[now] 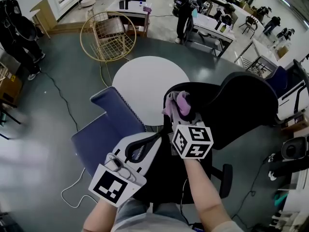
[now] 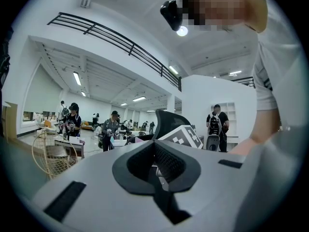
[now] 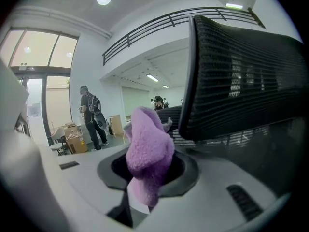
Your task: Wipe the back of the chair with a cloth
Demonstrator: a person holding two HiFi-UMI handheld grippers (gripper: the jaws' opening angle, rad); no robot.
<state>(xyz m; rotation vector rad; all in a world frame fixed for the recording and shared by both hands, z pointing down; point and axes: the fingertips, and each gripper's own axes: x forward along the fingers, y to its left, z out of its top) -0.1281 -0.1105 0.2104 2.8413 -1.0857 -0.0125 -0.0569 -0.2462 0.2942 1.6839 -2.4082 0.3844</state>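
Note:
The black office chair (image 1: 241,110) stands right of centre, its mesh back (image 3: 241,76) close on the right in the right gripper view. My right gripper (image 1: 179,116) is shut on a purple cloth (image 1: 177,104), bunched at the chair back's upper left edge. The cloth (image 3: 147,151) sticks up between the jaws, beside the mesh; whether they touch I cannot tell. My left gripper (image 1: 155,140) hangs lower and to the left, near my body, jaws shut with nothing between them. The left gripper view also shows the chair back (image 2: 170,121), behind the left gripper (image 2: 157,166).
A white round table (image 1: 149,88) stands just beyond the chair, with a blue chair (image 1: 108,124) to its left. Farther back is a gold wire chair (image 1: 108,35). Desks and several people fill the far side. A cable (image 1: 72,192) lies on the floor.

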